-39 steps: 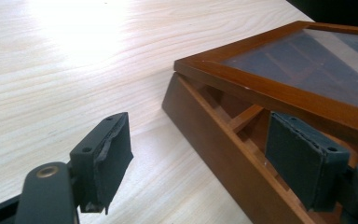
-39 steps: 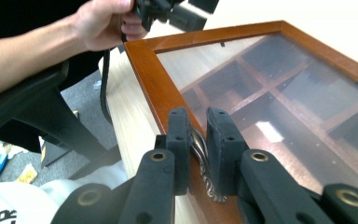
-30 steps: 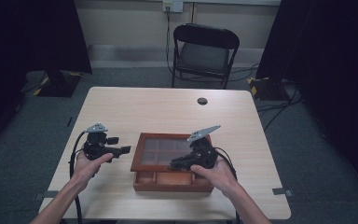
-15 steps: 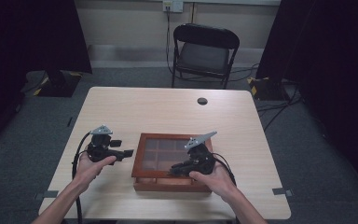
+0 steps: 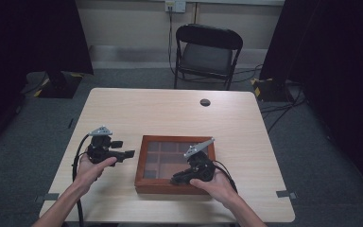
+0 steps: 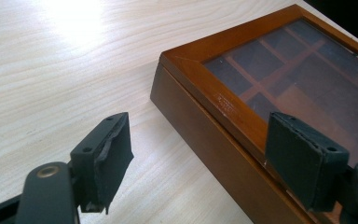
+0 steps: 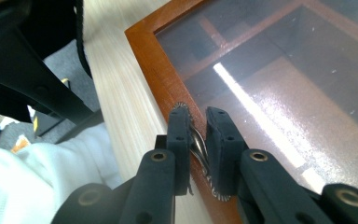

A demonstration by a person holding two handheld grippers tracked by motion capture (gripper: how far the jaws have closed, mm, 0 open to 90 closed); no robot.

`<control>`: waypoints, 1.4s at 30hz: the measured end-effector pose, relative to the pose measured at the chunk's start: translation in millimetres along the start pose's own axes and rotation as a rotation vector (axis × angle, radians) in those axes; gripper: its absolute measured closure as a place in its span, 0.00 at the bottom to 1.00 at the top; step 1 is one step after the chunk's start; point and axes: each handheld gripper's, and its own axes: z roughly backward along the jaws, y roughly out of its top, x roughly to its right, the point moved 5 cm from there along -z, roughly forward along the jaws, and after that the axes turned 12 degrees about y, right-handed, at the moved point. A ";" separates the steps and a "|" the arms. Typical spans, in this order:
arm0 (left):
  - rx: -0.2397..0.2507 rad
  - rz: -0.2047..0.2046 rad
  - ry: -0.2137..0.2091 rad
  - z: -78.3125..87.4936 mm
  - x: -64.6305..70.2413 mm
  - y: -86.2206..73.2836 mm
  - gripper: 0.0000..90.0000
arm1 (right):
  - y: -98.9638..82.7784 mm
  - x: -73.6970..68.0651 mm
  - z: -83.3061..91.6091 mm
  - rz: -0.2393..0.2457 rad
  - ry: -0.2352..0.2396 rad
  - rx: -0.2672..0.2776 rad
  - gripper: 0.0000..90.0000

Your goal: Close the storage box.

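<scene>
Pale table (image 5: pixel 170 109) holds a glass-lidded box (image 5: pixel 160 142) at lower centre. Right gripper (image 7: pixel 198 128) pinches a metal clasp (image 7: pixel 196 140) on its front edge; left gripper (image 6: pixel 198 154) gapes empty beside the box.

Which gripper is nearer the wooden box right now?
Right. The right gripper is at the wooden box near its front edge; the left gripper hovers beside its left side, apart.
</scene>
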 end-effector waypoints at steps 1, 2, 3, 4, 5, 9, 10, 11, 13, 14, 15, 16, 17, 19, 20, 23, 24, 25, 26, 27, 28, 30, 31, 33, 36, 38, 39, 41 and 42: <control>0.000 0.002 -0.002 0.1 0.2 -0.1 0.25 | -1.1 0.5 -1.4 0.001 -0.007 -0.010 0.90; 0.000 0.002 -0.004 0.1 0.3 -0.3 0.25 | -1.8 1.2 -2.7 0.004 -0.007 -0.016 0.90; 0.000 0.003 -0.004 -0.1 1.0 -0.5 0.25 | -3.3 2.2 -4.5 -0.002 -0.008 -0.021 0.90; 0.000 0.003 -0.004 -0.1 1.0 -0.5 0.25 | -3.3 2.2 -4.5 -0.002 -0.008 -0.021 0.90; 0.000 0.002 -0.004 -0.3 1.1 -0.6 0.25 | -3.9 2.8 -5.6 -0.002 -0.005 -0.019 0.90; -0.007 -0.001 0.003 -1.2 0.5 -1.0 0.25 | -5.0 3.1 -7.2 0.002 -0.009 -0.017 0.90; -0.007 -0.002 0.002 -1.2 0.7 -1.0 0.25 | -5.4 3.0 -7.3 0.006 -0.007 -0.012 0.89; -0.007 -0.004 0.004 -1.3 0.5 -1.0 0.25 | -5.6 3.2 -7.4 -0.001 -0.001 -0.003 0.89; -0.008 -0.004 0.006 -1.6 0.7 -1.0 0.25 | -4.3 2.9 -5.5 -0.008 0.000 0.017 0.75; -0.013 -0.008 0.006 -1.7 0.6 -1.4 0.25 | -3.3 2.8 -4.3 -0.011 -0.008 0.026 0.74; -0.016 -0.011 0.003 -1.7 0.5 -1.6 0.25 | -1.6 2.8 -2.4 -0.006 -0.014 0.038 0.70; -0.017 -0.011 0.004 -1.7 0.4 -1.9 0.25 | 0.8 3.0 0.9 -0.008 -0.027 0.058 0.65; -0.017 -0.011 0.004 -1.7 0.4 -1.9 0.25 | 3.0 4.1 4.5 -0.013 -0.049 0.078 0.61; -0.020 -0.006 0.011 -1.4 -0.9 -2.6 0.25 | 7.1 7.9 14.3 -0.031 -0.087 0.128 0.55; -0.024 -0.005 0.011 -1.5 -1.5 -2.9 0.25 | 8.6 10.4 19.9 -0.041 -0.106 0.154 0.52; -0.026 0.018 0.006 -1.0 -3.2 -3.8 0.25 | 9.5 14.6 29.6 -0.062 -0.136 0.184 0.49; -0.019 0.021 0.006 -0.5 -3.9 -3.6 0.25 | 9.2 17.6 36.7 -0.080 -0.154 0.208 0.47; -0.018 0.020 0.011 0.3 -4.2 -3.4 0.25 | 8.5 20.0 42.3 -0.088 -0.173 0.229 0.46; -0.018 0.009 0.023 1.8 -4.3 -3.6 0.25 | 7.4 21.9 46.5 -0.096 -0.192 0.244 0.44; -0.022 -0.003 0.020 3.1 -4.4 -4.6 0.25 | 4.7 24.8 53.3 -0.109 -0.215 0.264 0.41; -0.030 -0.007 0.026 5.9 -6.7 -7.7 0.25 | -1.5 30.0 63.3 -0.126 -0.258 0.278 0.38; -0.036 -0.013 0.035 7.3 -9.0 -9.9 0.25 | -5.2 32.5 68.1 -0.139 -0.273 0.286 0.35; -0.040 -0.009 0.039 8.3 -10.8 -11.6 0.25 | -9.4 35.4 72.6 -0.150 -0.287 0.288 0.34; -0.053 0.003 0.059 11.0 -19.2 -17.8 0.25 | -18.5 41.1 82.0 -0.175 -0.323 0.300 0.31; -0.070 0.007 0.081 12.8 -26.5 -23.9 0.25 | -33.0 51.0 94.8 -0.212 -0.367 0.310 0.26; -0.082 0.003 0.099 13.8 -31.9 -28.8 0.25 | -42.0 58.0 102.1 -0.244 -0.402 0.327 0.15; -0.083 0.016 0.104 13.8 -35.9 -32.2 0.25 | -54.0 68.9 109.9 -0.242 -0.441 0.339 0.18; -0.099 0.028 0.113 11.9 -41.3 -36.0 0.25 | -59.2 75.7 112.6 -0.245 -0.465 0.331 0.15; -0.116 0.031 0.123 9.3 -44.1 -38.1 0.24 | -62.6 81.0 114.6 -0.269 -0.478 0.326 0.17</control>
